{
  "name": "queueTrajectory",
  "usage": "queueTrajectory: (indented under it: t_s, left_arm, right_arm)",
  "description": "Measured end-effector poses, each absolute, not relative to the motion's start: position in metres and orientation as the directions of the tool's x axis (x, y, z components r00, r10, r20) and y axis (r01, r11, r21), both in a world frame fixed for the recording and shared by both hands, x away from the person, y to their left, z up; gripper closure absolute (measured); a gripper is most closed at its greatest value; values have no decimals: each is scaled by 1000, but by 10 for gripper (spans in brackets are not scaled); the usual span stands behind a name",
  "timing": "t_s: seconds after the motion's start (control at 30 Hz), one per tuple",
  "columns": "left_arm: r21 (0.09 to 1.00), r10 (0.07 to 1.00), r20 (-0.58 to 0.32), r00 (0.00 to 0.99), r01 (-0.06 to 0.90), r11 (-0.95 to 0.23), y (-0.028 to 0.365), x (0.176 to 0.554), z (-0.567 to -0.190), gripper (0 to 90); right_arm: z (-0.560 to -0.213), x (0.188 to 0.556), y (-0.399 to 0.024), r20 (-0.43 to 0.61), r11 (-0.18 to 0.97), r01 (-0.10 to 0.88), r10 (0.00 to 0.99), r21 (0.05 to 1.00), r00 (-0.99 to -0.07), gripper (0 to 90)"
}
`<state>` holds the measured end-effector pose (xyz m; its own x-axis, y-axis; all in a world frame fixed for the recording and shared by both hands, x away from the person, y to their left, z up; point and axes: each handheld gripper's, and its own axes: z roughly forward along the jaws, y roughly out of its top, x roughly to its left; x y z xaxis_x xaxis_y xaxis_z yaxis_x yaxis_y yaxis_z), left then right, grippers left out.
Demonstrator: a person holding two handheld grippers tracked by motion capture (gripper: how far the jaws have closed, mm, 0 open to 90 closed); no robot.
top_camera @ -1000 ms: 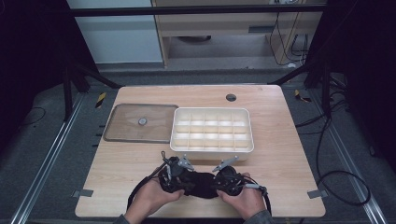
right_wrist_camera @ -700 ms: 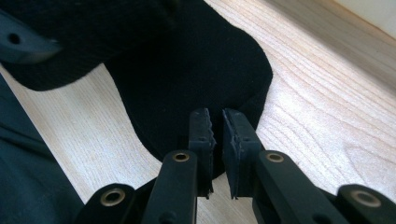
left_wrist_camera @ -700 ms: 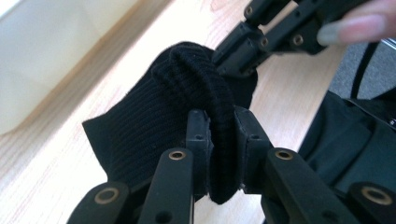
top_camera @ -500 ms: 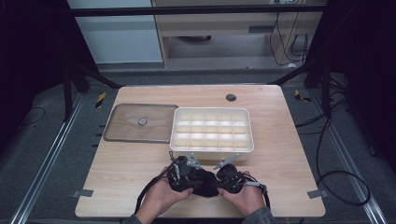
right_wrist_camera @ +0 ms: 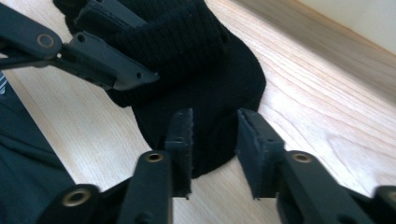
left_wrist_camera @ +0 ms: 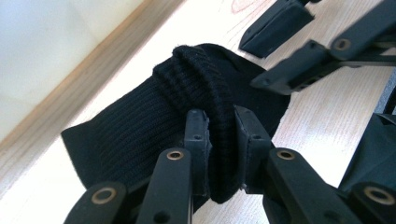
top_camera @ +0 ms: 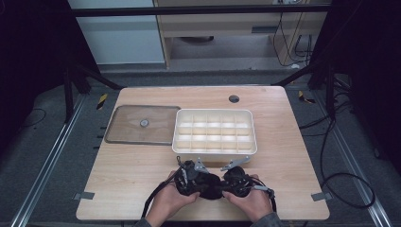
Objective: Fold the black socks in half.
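A black sock lies bunched on the wooden table near its front edge, between the person's two hands. In the left gripper view, my left gripper is shut on the sock's ribbed cuff, with a thick fold squeezed between the pads. In the right gripper view, my right gripper has just been opening. Its jaws stand apart over the sock's rounded edge, and the pads do not press on the cloth. The two grippers face each other closely.
A white compartment tray stands just beyond the grippers. A brown flat lid with a small knob lies to its left. A dark round hole sits near the table's far edge, and the front edge is close behind the hands.
The left hand has shifted right, closer to the right hand, with the sock bunched between them. The right hand has stayed in place.
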<state>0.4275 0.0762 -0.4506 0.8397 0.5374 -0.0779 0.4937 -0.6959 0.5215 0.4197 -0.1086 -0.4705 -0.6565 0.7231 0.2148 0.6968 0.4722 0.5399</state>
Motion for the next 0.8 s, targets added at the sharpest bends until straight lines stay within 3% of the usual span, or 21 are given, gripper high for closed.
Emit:
queueTrajectory:
  t_s: [0.07, 0.27, 0.37, 0.8]
  left_arm:
    - [524, 538, -69, 840, 489, -697, 77, 427, -449, 767]
    - [520, 530, -77, 844, 488, -701, 78, 424, -446, 765]
    - [524, 524, -88, 847, 487, -699, 77, 423, -446, 764]
    - [567, 505, -156, 849, 496, -658, 70, 422, -443, 686]
  right_arm:
    - [-469, 417, -112, 209, 476, 697, 725, 536, -656, 629]
    - [-473, 414, -116, 240, 463, 705, 717, 537, -654, 791]
    - [-476, 417, -114, 247, 462, 709, 717, 532, -652, 822]
    - [-474, 418, -114, 249, 450, 718, 727, 531, -640, 817]
